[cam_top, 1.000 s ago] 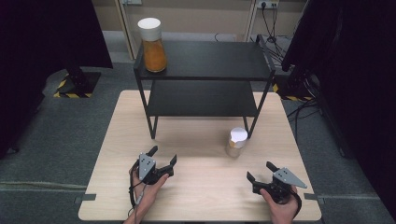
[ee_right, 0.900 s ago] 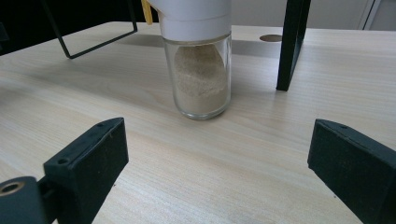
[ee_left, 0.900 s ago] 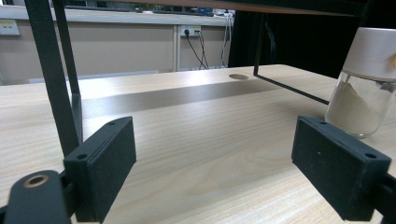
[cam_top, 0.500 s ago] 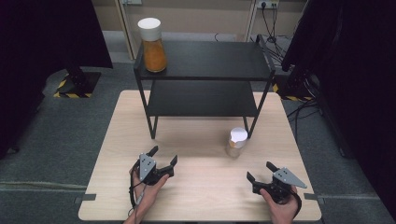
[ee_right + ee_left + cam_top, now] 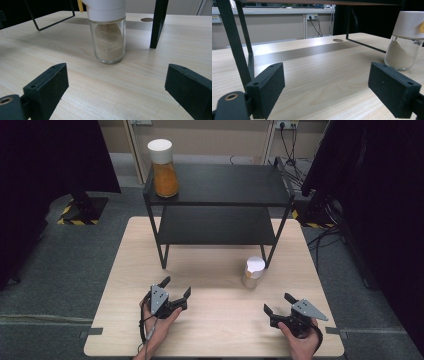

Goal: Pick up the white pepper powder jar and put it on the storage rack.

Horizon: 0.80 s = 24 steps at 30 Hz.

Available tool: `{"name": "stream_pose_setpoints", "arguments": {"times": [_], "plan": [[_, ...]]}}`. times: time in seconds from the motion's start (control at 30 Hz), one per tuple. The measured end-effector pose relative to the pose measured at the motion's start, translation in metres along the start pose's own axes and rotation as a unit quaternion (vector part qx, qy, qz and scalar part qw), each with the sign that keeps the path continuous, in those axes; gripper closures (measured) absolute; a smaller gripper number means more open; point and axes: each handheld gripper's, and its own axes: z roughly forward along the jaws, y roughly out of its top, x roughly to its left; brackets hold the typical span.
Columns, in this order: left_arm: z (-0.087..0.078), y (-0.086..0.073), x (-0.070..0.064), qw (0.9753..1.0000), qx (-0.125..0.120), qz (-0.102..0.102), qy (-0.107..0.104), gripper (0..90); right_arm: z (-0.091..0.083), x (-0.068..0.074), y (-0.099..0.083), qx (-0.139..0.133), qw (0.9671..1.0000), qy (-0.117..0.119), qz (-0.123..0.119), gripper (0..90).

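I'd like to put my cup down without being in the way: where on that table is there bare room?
The wood between the left gripper and right gripper is bare, as is the table's left side beside the shelf. The shelf's top, right of the orange jar, is free too. It is tightest around the small jar by the shelf's right leg.

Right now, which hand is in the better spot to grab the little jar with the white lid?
Probably the right. The right hand-held gripper is open and faces the small jar head-on. From the left hand-held gripper, also open, the jar sits off to one side.
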Motion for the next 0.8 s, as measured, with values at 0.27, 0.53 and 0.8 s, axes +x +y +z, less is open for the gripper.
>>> {"name": "stream_pose_setpoints", "arguments": {"times": [0.27,0.53,0.8], "plan": [[0.000,-0.001,0.001,1.0000,-0.002,-0.004,0.000,13.2,0.002,0.000,0.001,0.000,1.0000,0.003,0.000,5.1],[0.000,0.000,0.001,1.0000,0.000,-0.005,0.001,13.2,0.011,0.004,0.009,-0.006,0.9999,0.005,-0.011,5.1],[0.001,0.000,0.001,1.0000,0.001,-0.007,0.000,13.1,0.036,0.011,0.029,-0.013,0.9994,0.004,-0.034,4.7]]}}
